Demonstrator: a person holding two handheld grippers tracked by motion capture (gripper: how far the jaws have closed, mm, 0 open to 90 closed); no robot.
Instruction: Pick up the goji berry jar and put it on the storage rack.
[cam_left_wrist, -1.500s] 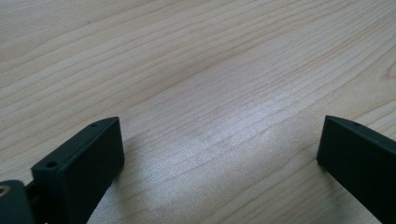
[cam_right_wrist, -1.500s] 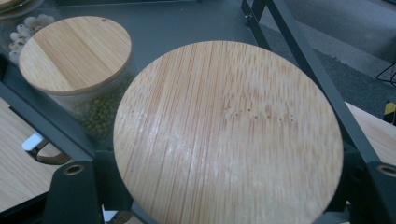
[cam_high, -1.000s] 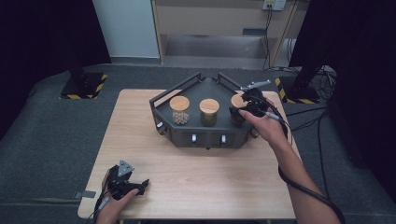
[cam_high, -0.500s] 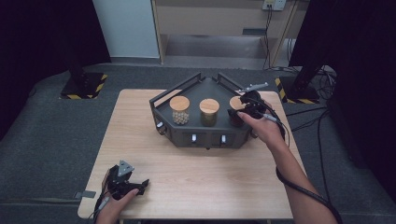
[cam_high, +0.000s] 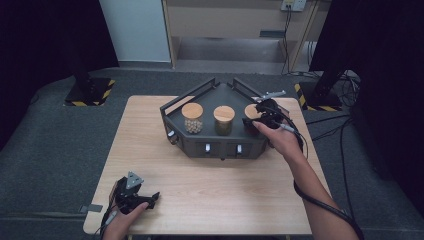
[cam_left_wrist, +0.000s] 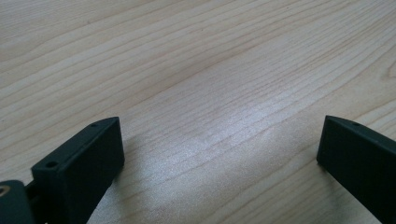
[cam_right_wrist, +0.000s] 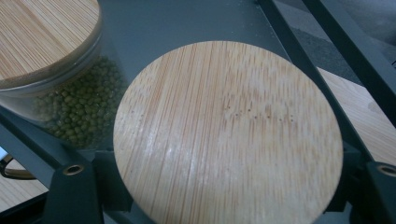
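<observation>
Right gripper (cam_high: 256, 119) clamped on the rightmost jar (cam_right_wrist: 229, 135) in the black tray (cam_high: 220, 150), fingers closed round its bamboo lid. Best lifted straight up, clear of the green-bean jar (cam_right_wrist: 70, 107) alongside. Left gripper (cam_high: 134, 196) wide open on the surface (cam_left_wrist: 196, 70), unmoved; right hand barely shifted since before.

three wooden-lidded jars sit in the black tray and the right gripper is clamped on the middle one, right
Not quite. The right gripper is clamped on the right-hand jar, not the middle jar. The high view shows it. There are indeed three wooden-lidded jars in the black tray.
</observation>
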